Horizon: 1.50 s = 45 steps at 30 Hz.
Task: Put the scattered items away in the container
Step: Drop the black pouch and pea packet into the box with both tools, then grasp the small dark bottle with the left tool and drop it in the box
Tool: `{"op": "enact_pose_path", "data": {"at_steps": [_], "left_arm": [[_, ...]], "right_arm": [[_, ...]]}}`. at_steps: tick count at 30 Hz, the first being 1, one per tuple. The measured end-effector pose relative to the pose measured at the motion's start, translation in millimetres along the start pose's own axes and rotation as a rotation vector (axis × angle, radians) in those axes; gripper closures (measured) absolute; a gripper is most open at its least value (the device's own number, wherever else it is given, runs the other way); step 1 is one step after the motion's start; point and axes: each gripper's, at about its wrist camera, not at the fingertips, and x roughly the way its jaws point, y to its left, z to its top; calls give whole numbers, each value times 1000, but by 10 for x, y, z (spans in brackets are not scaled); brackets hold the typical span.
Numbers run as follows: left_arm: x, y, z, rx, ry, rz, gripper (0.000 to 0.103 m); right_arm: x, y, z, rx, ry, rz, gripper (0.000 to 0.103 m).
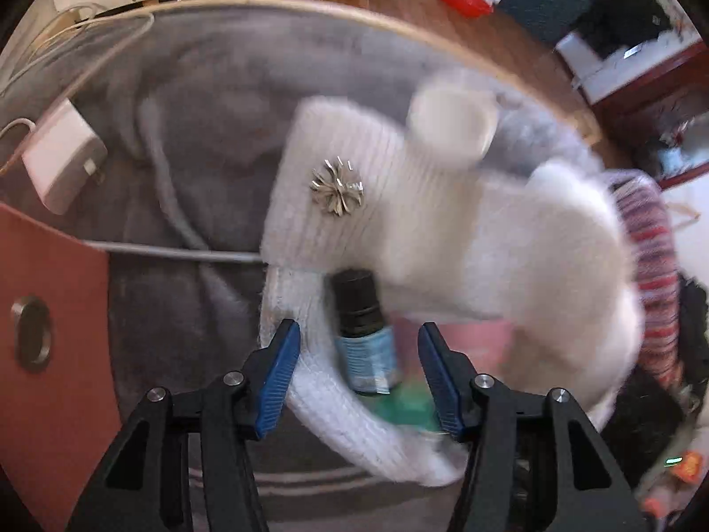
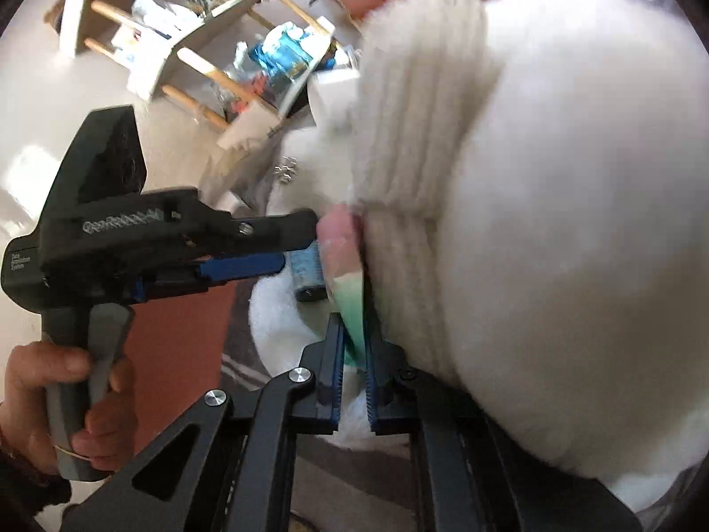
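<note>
The left gripper (image 1: 359,354) points steeply down with its blue fingers (image 1: 277,377) partly open. A small bottle (image 1: 363,332) with a black cap and a pale blue label lies between them, cap pointing away from the gripper. Neither pad presses on it; there is a gap on both sides. The bottle rests on a white knitted piece (image 1: 336,412) that runs under the left finger. Just beside the right finger lies a flat pink and green card (image 1: 456,341), its green end nearest the gripper. Beyond the fingertips a white knitted hat (image 1: 336,177) with a silver star ornament (image 1: 337,189) lies on grey fleece (image 1: 186,168). A white fluffy mass (image 1: 554,239) spreads to the right of it, blurred. Far left of the fingers sits a white charger (image 1: 62,155), and a red-brown panel (image 1: 57,337) with a metal hole stands nearer.

From the right wrist, the right gripper (image 2: 354,341) has its fingers (image 2: 333,372) almost closed, pinching the green end of the card (image 2: 350,292) edge-on. The pink end sticks out past the fingertips. The fluffy mass (image 2: 576,221) and a ribbed knit (image 2: 416,133) press against the right finger's outer side. Left of the fingers the other gripper (image 2: 248,261) reaches in sideways, a hand (image 2: 66,408) on its grip, the bottle (image 2: 305,270) at its tips. No container can be told for certain.
</note>
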Motion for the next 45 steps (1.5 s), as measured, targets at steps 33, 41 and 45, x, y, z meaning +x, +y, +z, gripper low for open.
{"op": "enact_pose_path", "data": {"at_steps": [33,41,45], "left_arm": [[-2631,505,-1695,83,-77,-134,82],[-3023,1780,-1381,-42,-219,186,6],[-2857,1948,-1461,-84,-216,154,6]], "right_arm": [[-1817,389,-1236,216,29,-203,38],[-1229,-112,-1147,370,87,-279,38],[-909,-69,-1101,314,79,-327,10]]}}
